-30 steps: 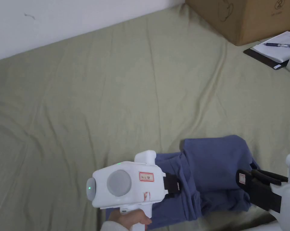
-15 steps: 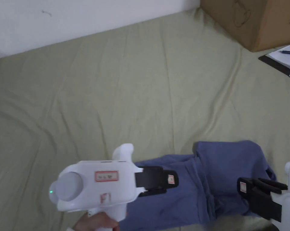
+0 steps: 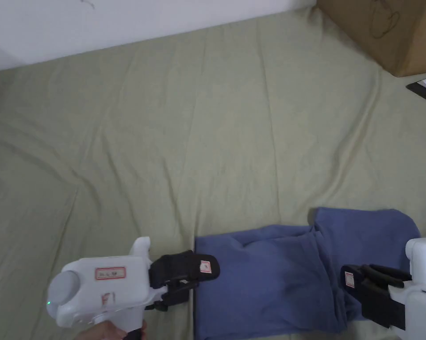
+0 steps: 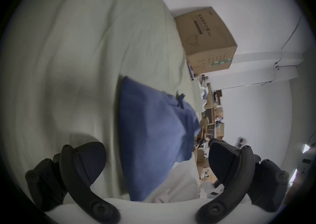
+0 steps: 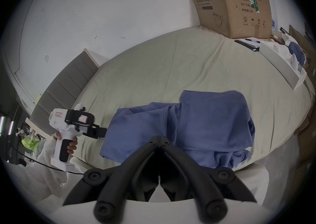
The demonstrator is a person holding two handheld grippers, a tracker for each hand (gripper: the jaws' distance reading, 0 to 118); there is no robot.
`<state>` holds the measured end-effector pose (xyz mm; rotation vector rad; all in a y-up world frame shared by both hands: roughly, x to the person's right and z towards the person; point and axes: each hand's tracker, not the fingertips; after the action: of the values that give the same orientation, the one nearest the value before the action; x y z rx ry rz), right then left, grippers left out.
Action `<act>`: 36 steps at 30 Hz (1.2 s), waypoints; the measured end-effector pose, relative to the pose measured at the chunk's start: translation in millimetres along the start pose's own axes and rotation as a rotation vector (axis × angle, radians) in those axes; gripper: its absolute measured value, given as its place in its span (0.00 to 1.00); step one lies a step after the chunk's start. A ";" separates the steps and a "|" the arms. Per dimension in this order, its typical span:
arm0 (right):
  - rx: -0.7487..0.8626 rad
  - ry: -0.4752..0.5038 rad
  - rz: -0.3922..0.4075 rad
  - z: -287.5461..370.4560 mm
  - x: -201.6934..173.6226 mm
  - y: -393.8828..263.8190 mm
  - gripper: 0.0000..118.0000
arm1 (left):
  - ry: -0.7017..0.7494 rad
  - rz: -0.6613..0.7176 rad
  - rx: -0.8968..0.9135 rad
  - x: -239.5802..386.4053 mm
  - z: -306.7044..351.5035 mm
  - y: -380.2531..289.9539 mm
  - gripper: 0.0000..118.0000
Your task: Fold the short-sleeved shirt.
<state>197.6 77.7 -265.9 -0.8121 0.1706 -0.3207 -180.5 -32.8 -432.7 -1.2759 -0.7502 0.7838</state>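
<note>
Cardboard box point(image 5: 230, 3) bears printed writing and green tape; left gripper point(image 3: 194, 274), jaws wide, sits beside the blue shirt point(image 3: 269, 279); right gripper point(image 5: 159, 144), jaws closed, empty

One shirt point(image 3: 278, 274), one box point(image 3: 384, 31) (cardboard), two grippers.

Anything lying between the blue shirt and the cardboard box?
Nothing: in the head view, bare green sheet runs from the blue shirt up to the cardboard box.
</note>
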 end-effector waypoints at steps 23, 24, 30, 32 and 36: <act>-0.038 -0.004 0.017 -4.1 -8.5 3.3 0.00 | -0.087 0.090 -0.016 -23.5 -6.1 11.0 0.07; -0.038 -0.009 0.016 -2.6 -8.2 3.1 0.00 | -0.086 0.090 -0.013 -22.1 -0.7 11.6 0.07; -0.038 -0.042 0.022 6.0 -10.4 3.0 0.00 | 0.015 -0.035 0.071 -9.7 62.4 9.1 0.07; -0.035 -0.047 0.030 7.7 -12.6 2.6 0.00 | 0.054 -0.032 0.100 -16.2 94.7 4.2 0.07; -0.038 -0.043 0.031 5.0 -17.8 0.6 0.00 | 0.159 0.014 0.172 -37.0 163.8 -9.5 0.07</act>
<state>182.4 87.7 -262.5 -0.8520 0.1495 -0.2712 -336.9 21.1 -402.7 -1.1739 -0.5351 0.7325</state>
